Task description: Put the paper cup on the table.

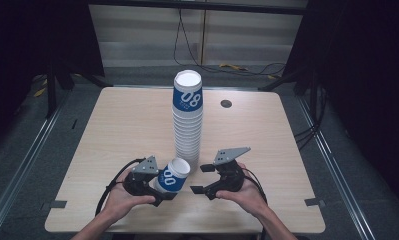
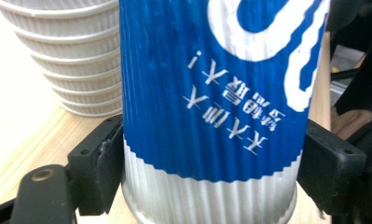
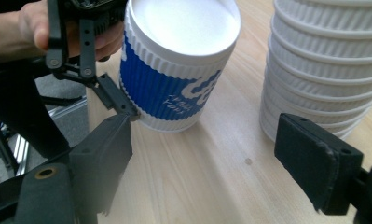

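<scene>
Your left gripper (image 1: 163,188) is clamped on an upside-down blue-and-white paper cup (image 1: 173,174) at the bench's (image 1: 117,130) near edge, beside the tall cup stack (image 1: 187,125). Your right gripper (image 1: 202,178) is spread and empty. Squeeze harder and the ribbed wall may buckle; swing wide and you could topple the stack.

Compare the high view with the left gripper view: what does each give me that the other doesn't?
Only the high view shows the whole table, the stack of cups at full height with its top cup, both hands, and the right tongs open with nothing between their jaws. Only the left gripper view shows the printed writing on the single cup close up, with a black jaw against each side of it. Both show that cup held by the left tongs with the stack just beyond it.
</scene>
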Motion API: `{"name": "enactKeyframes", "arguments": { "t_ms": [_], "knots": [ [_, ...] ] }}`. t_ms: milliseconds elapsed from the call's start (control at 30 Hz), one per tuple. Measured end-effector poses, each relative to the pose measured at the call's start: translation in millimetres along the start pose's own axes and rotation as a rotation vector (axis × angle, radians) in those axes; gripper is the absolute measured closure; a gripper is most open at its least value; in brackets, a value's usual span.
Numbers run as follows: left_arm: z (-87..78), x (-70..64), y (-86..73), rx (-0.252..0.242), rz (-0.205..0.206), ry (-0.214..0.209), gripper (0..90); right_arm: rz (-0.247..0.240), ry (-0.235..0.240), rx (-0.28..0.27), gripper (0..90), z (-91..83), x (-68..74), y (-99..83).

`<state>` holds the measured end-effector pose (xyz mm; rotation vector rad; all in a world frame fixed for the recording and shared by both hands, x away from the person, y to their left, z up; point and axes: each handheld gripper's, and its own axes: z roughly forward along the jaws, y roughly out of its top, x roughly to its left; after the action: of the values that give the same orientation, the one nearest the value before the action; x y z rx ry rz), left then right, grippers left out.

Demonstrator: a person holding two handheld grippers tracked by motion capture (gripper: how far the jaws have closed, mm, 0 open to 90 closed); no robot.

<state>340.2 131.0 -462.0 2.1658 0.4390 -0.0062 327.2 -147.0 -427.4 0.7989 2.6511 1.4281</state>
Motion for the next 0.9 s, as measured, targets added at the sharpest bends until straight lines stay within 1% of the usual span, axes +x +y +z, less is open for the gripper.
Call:
{"name": "enactKeyframes", "arguments": {
  "t_ms": [33, 67, 133, 167, 200, 267, 300, 333, 367, 400, 433, 467, 500, 533, 567, 600, 633, 667, 733, 767, 800, 833, 867, 900],
  "knots": [
    [0.1, 1.3, -0.3, 0.014, 0.007, 0.009, 18.6, -0.003, 0.004, 0.005, 18.2, 0.7, -0.1, 0.4],
    [0.6, 1.4, -0.5, 0.015, 0.0, 0.005, 18.6, -0.002, 0.007, 0.014, 18.1, 1.1, 0.0, 0.8],
    [0.7, 1.6, -0.8, 0.022, -0.01, 0.0, 18.6, -0.017, 0.012, 0.035, 18.0, 2.4, 0.5, 1.4],
    [0.7, 1.6, -0.8, 0.022, -0.01, 0.0, 18.6, -0.019, 0.022, 0.046, 17.7, 3.0, 1.0, 1.7],
    [0.6, 1.2, -0.3, 0.036, -0.003, 0.003, 18.6, -0.024, 0.023, 0.053, 17.2, 3.8, 1.1, 1.8],
    [0.8, 0.4, -0.2, 0.04, -0.001, 0.007, 18.7, -0.028, 0.024, 0.063, 17.2, 4.3, 1.7, 1.9],
    [1.1, -0.2, 0.2, 0.048, 0.003, 0.01, 18.7, -0.037, 0.022, 0.074, 17.0, 5.1, 2.0, 2.1],
    [0.8, -1.1, 2.0, 0.069, 0.018, 0.006, 18.7, -0.049, 0.025, 0.098, 16.3, 6.7, 2.4, 2.4],
    [0.1, -1.8, 3.2, 0.086, 0.027, 0.003, 18.6, -0.053, 0.027, 0.104, 16.3, 7.6, 2.7, 2.4],
    [1.1, -3.5, 3.2, 0.081, 0.024, -0.001, 18.7, -0.06, 0.028, 0.115, 16.3, 8.2, 3.4, 2.4],
    [1.6, -4.4, 3.3, 0.089, 0.029, 0.001, 18.6, -0.065, 0.027, 0.128, 16.3, 8.6, 4.4, 2.6],
    [2.0, -5.8, 3.7, 0.098, 0.033, 0.012, 18.6, -0.073, 0.03, 0.139, 16.7, 9.0, 5.3, 2.7],
    [2.9, -6.9, 3.9, 0.11, 0.037, 0.016, 18.7, -0.076, 0.04, 0.152, 18.1, 9.5, 6.3, 2.7],
    [4.8, -7.9, 3.8, 0.105, 0.035, 0.014, 18.7, -0.089, 0.051, 0.172, 19.8, 10.4, 6.7, 2.6],
    [4.6, -7.7, 5.0, 0.125, 0.052, 0.02, 18.7, -0.096, 0.051, 0.189, 19.7, 11.3, 7.7, 2.5],
    [5.0, -8.3, 6.0, 0.136, 0.054, 0.023, 18.9, -0.102, 0.052, 0.197, 19.6, 12.1, 7.9, 2.1],
    [5.7, -8.7, 6.9, 0.137, 0.064, 0.023, 19.0, -0.107, 0.052, 0.215, 19.6, 12.8, 8.0, 1.9],
    [5.3, -9.1, 8.1, 0.151, 0.068, 0.028, 19.1, -0.115, 0.054, 0.219, 19.5, 13.9, 7.7, 1.7],
    [6.9, -9.8, 8.6, 0.15, 0.067, 0.026, 19.1, -0.114, 0.049, 0.229, 19.5, 13.9, 7.8, 1.8],
    [9.3, -9.5, 12.6, 0.213, 0.088, 0.01, 19.1, -0.127, 0.033, 0.244, 19.5, 14.0, 7.5, 2.3],
    [11.4, -9.9, 13.9, 0.217, 0.099, 0.012, 19.1, -0.129, 0.03, 0.247, 19.9, 14.0, 7.0, 2.7],
    [13.1, -9.1, 15.6, 0.232, 0.109, 0.003, 19.1, -0.127, 0.029, 0.253, 21.1, 14.3, 6.2, 3.2],
    [14.2, -9.0, 16.8, 0.256, 0.111, -0.002, 19.1, -0.12, 0.026, 0.265, 22.8, 14.3, 5.9, 3.8],
    [14.2, -9.0, 16.8, 0.256, 0.111, -0.002, 19.1, -0.127, 0.031, 0.268, 24.0, 15.1, 4.9, 4.2]
  ]
}}
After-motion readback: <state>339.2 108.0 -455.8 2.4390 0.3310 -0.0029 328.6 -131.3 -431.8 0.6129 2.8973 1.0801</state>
